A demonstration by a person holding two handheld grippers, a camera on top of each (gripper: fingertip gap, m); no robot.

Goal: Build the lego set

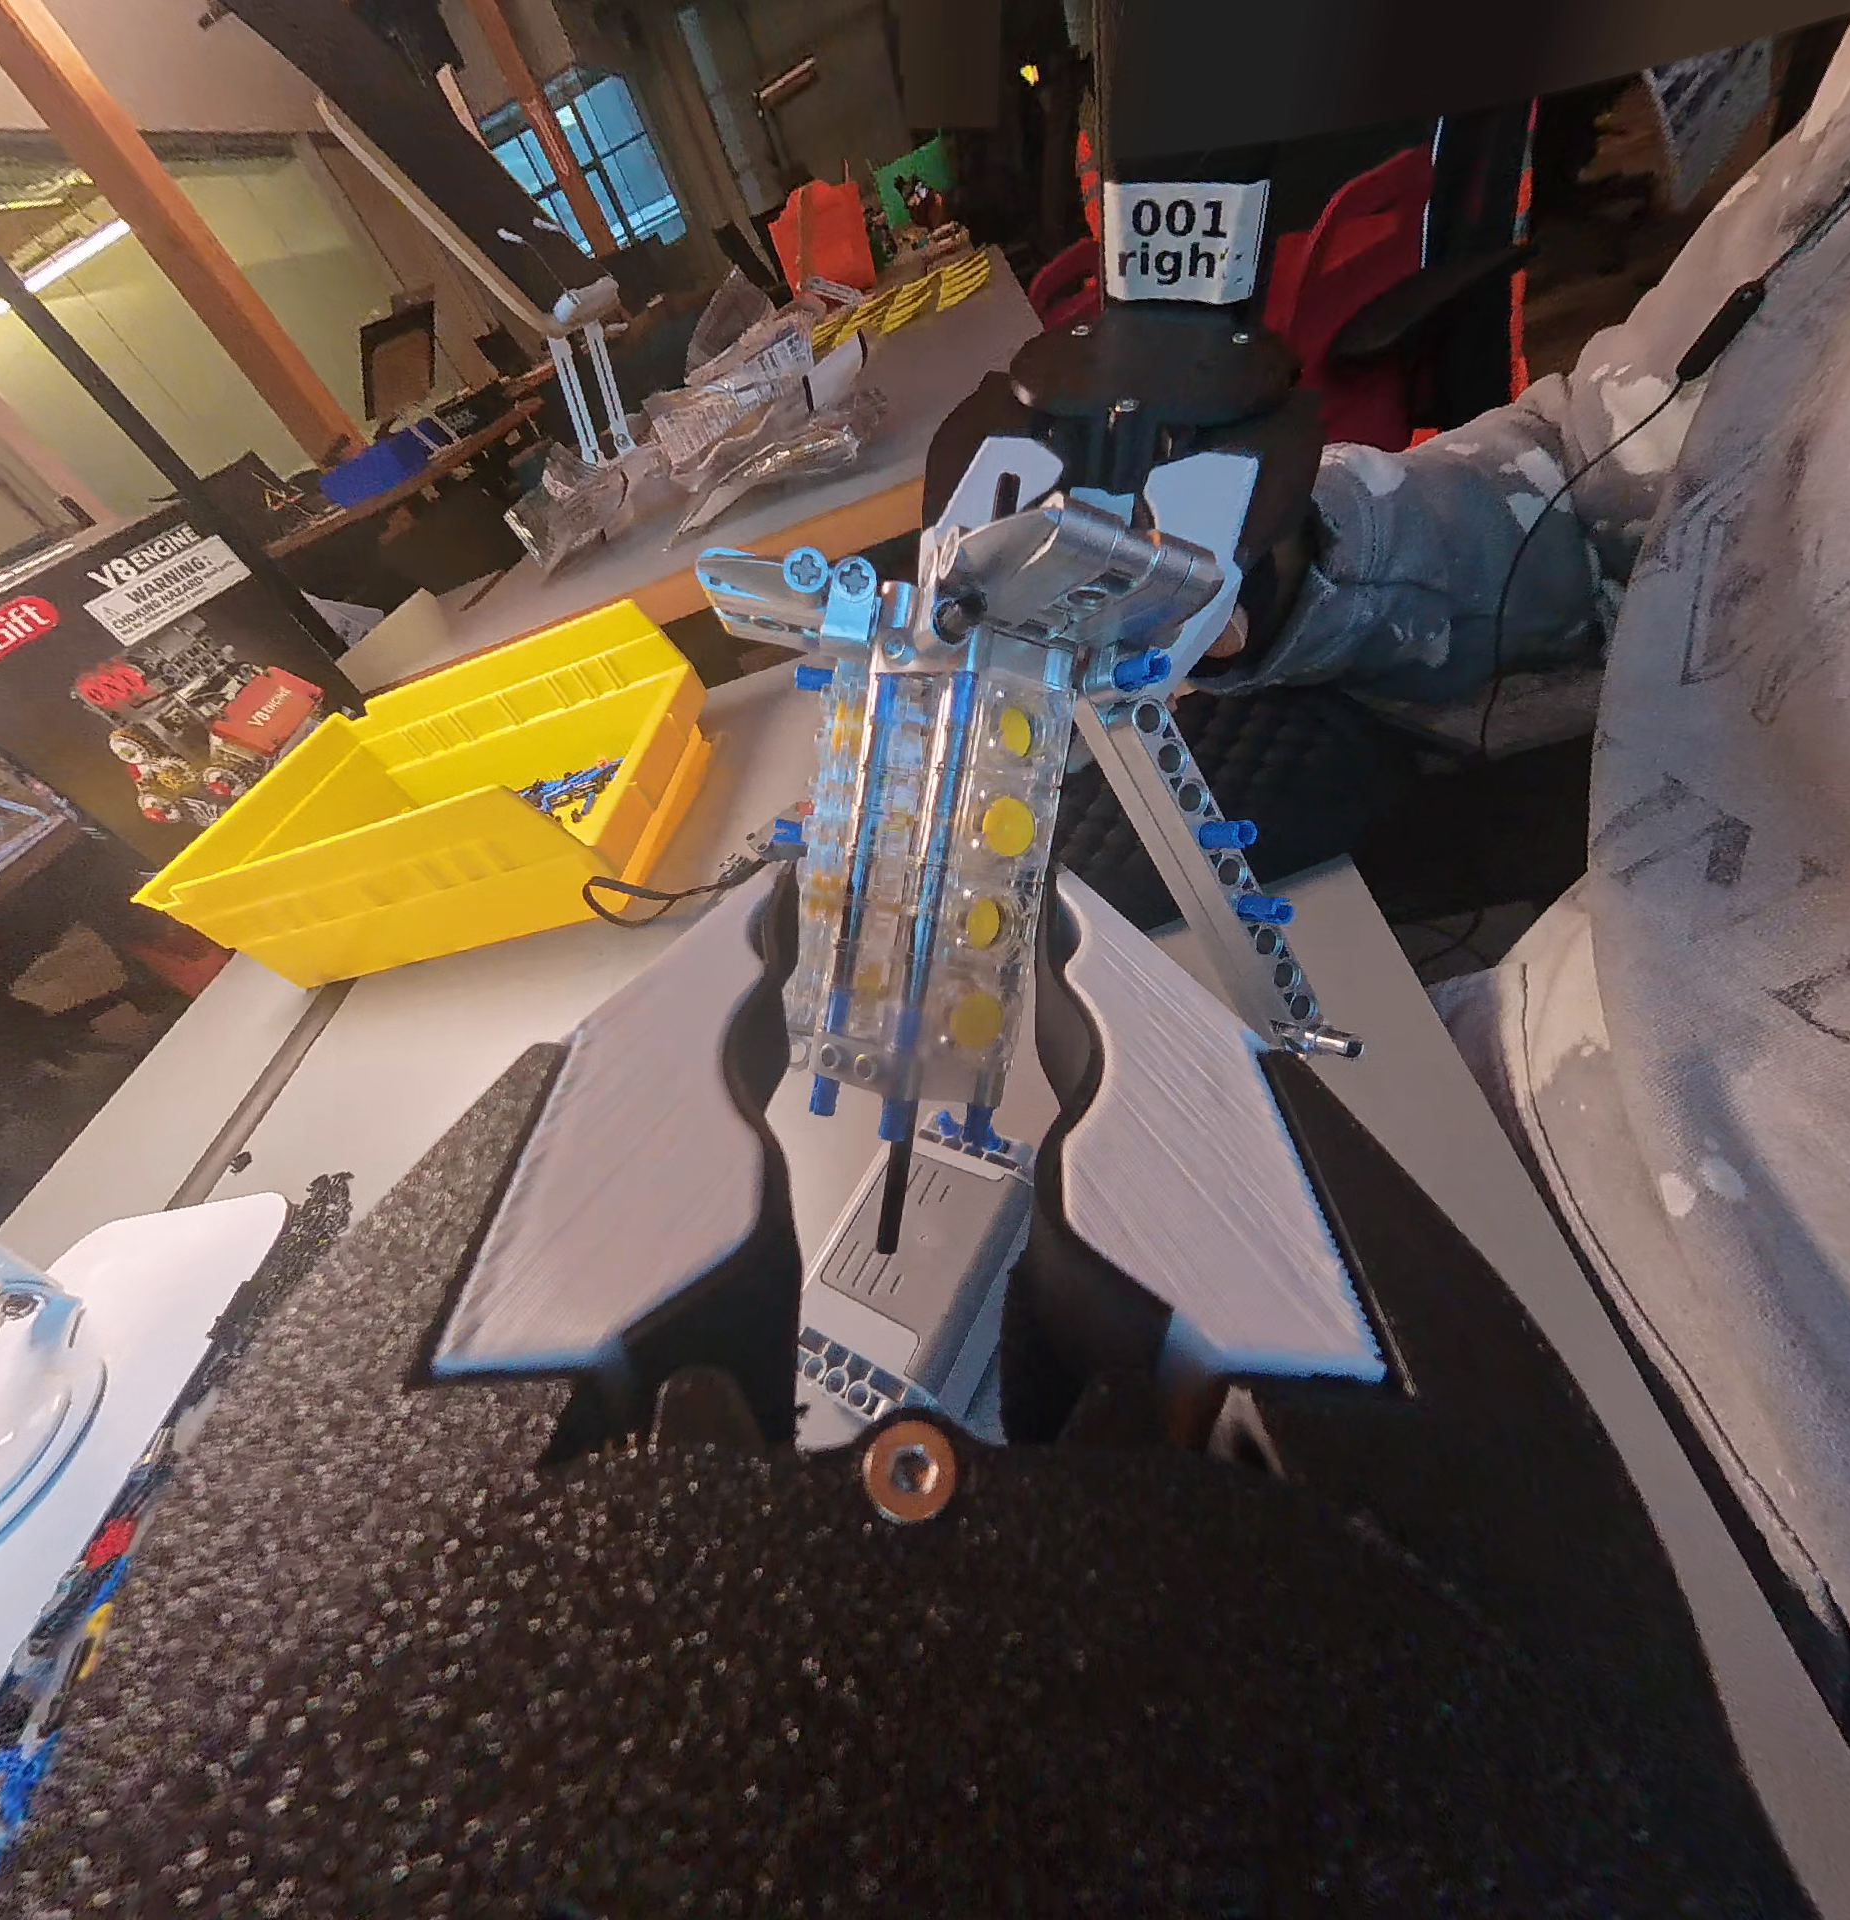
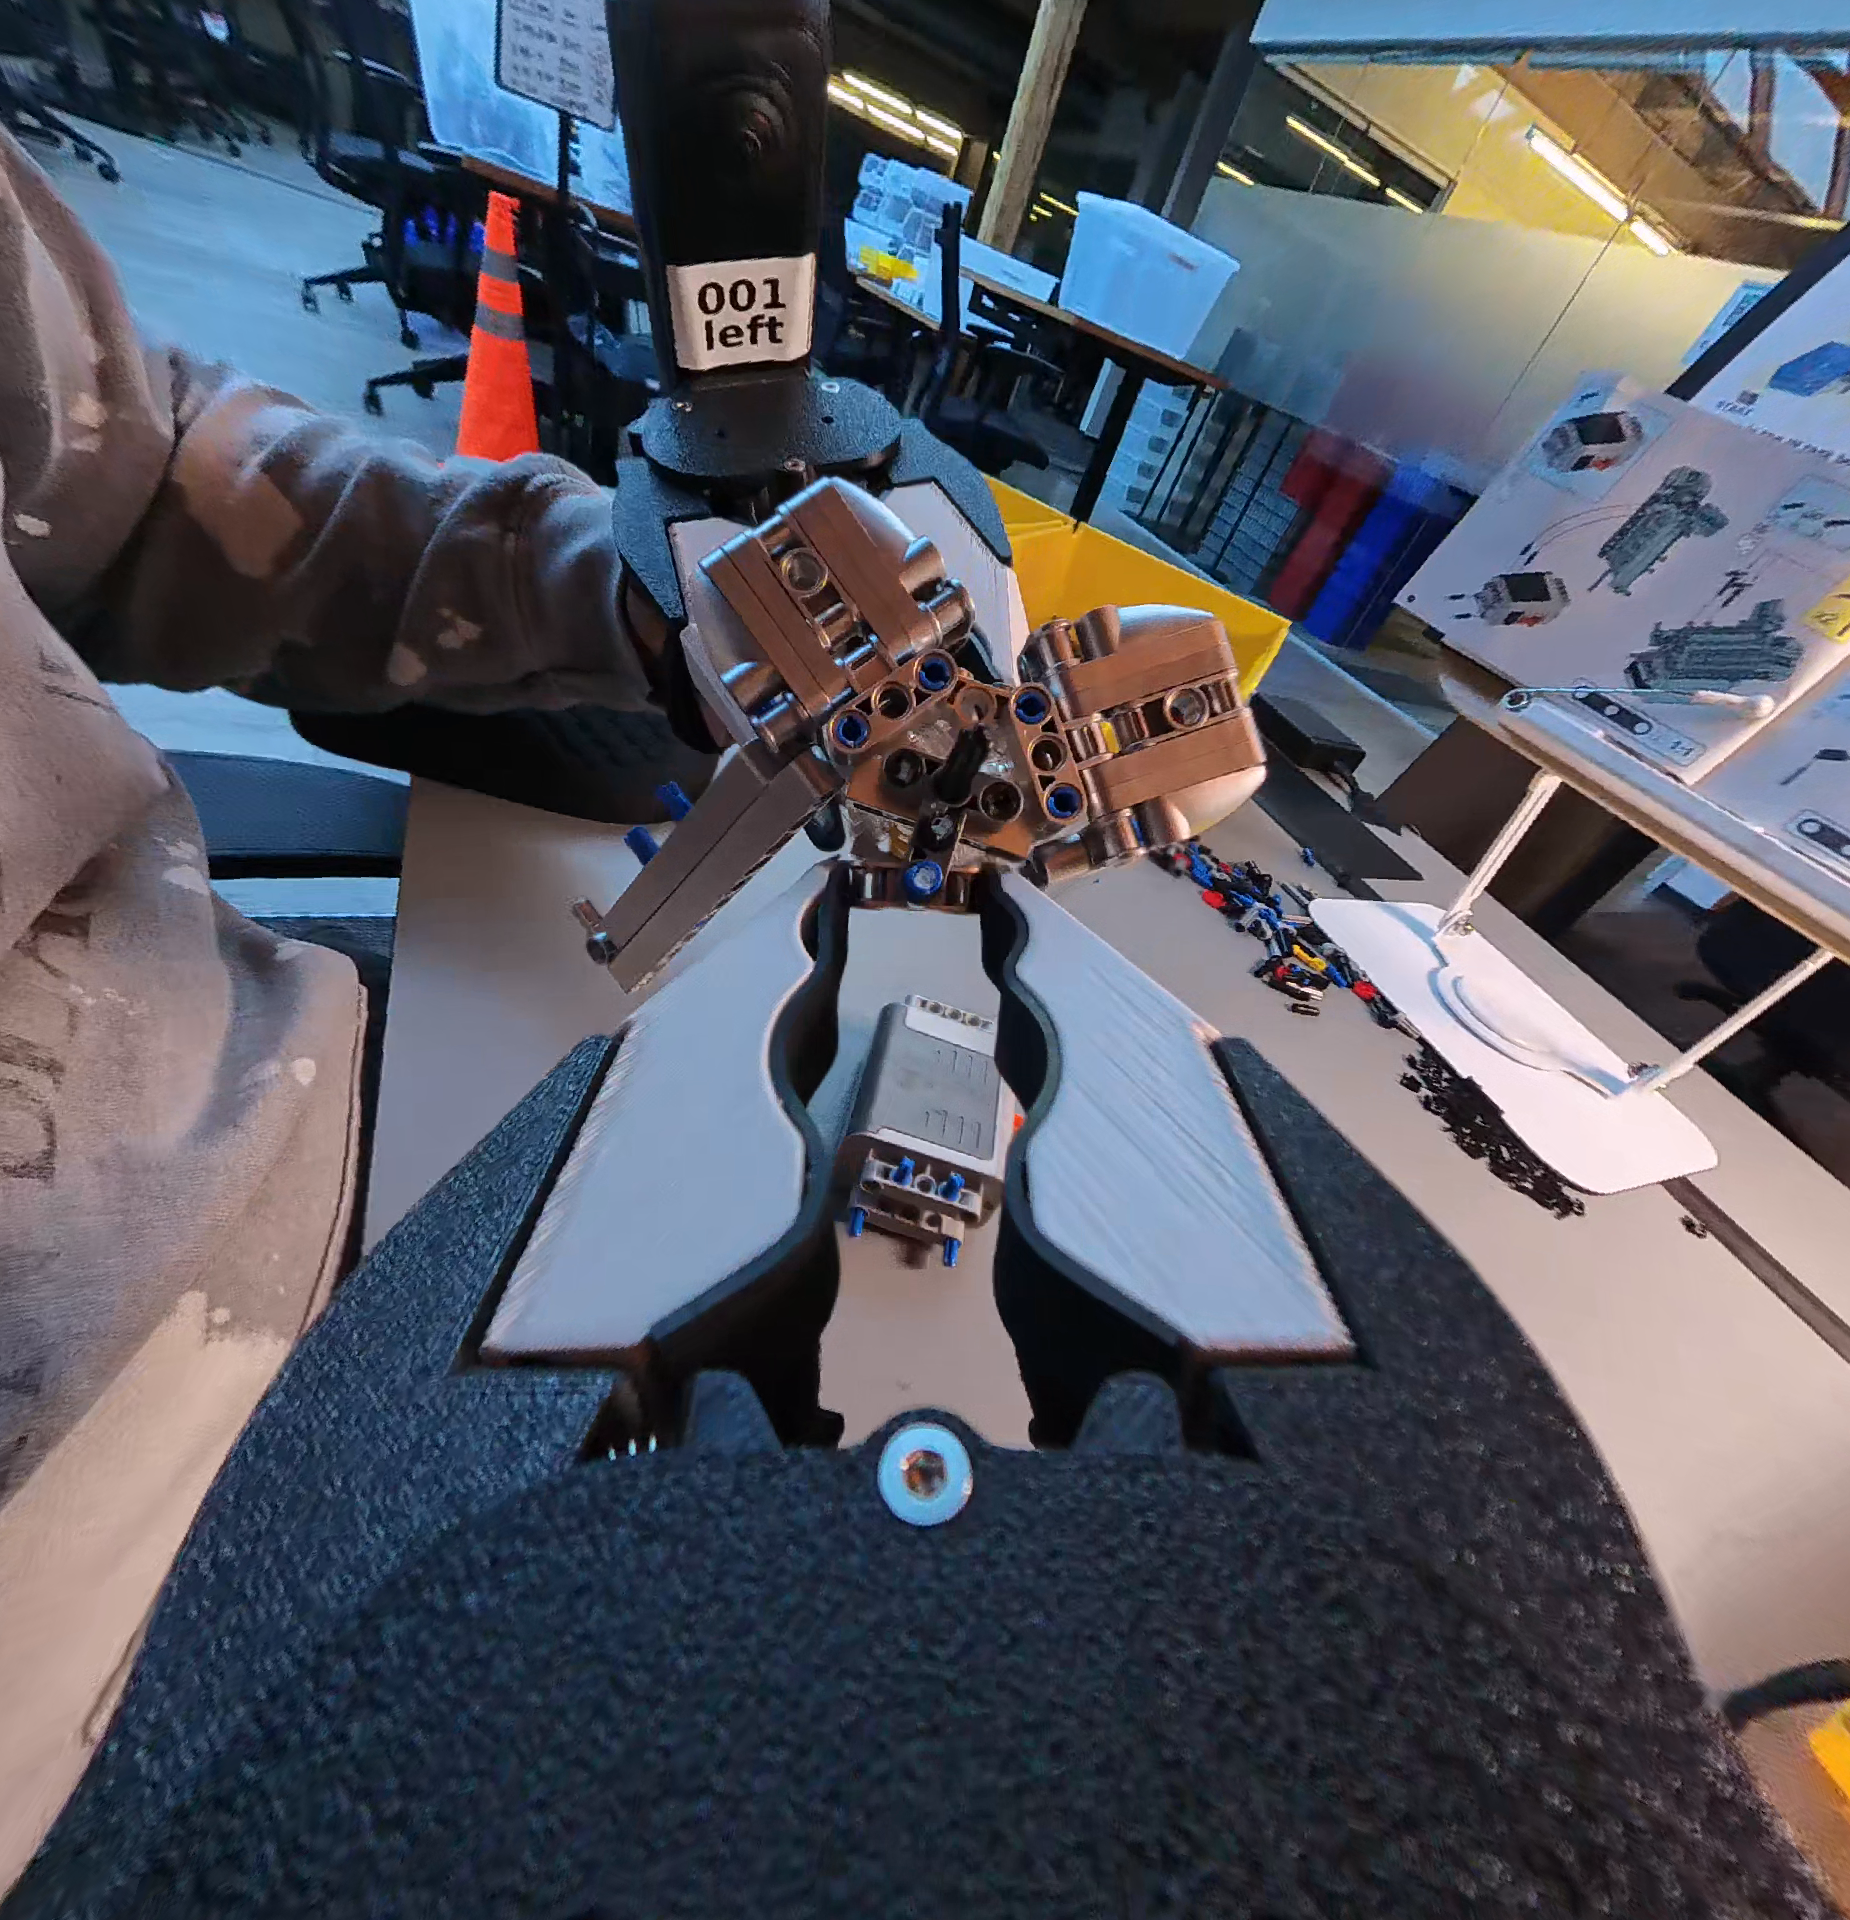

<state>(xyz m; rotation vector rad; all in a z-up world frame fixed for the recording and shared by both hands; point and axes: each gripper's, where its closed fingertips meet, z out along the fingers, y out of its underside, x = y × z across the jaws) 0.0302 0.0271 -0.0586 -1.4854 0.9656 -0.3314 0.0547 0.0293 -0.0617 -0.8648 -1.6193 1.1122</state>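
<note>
A brick-built engine model point(image 1: 931, 862), with a clear block, yellow pistons and grey panels, is held in the air between both grippers. My left gripper point(image 1: 916, 914) is shut on its clear block. My right gripper point(image 2: 916, 883) is shut on the model's point(image 2: 952, 727) other end. It also shows in the left wrist view point(image 1: 1097, 520), at the model's far end. The left gripper point(image 2: 838, 571) shows behind the model in the right wrist view. A long grey beam point(image 1: 1212, 862) with blue pins hangs off the model's side. A grey motor box point(image 2: 931, 1101) lies on the table below.
A yellow bin point(image 1: 433, 831) with small parts stands to the left on the table, beside a black product box point(image 1: 142, 675). A white stand point(image 2: 1523, 1049) holds instruction sheets point(image 2: 1679, 582). Loose small parts point(image 2: 1285, 935) lie near it. A person's sleeve point(image 1: 1420, 551) is close by. Both grippers' tips are close together, under 4 cm apart.
</note>
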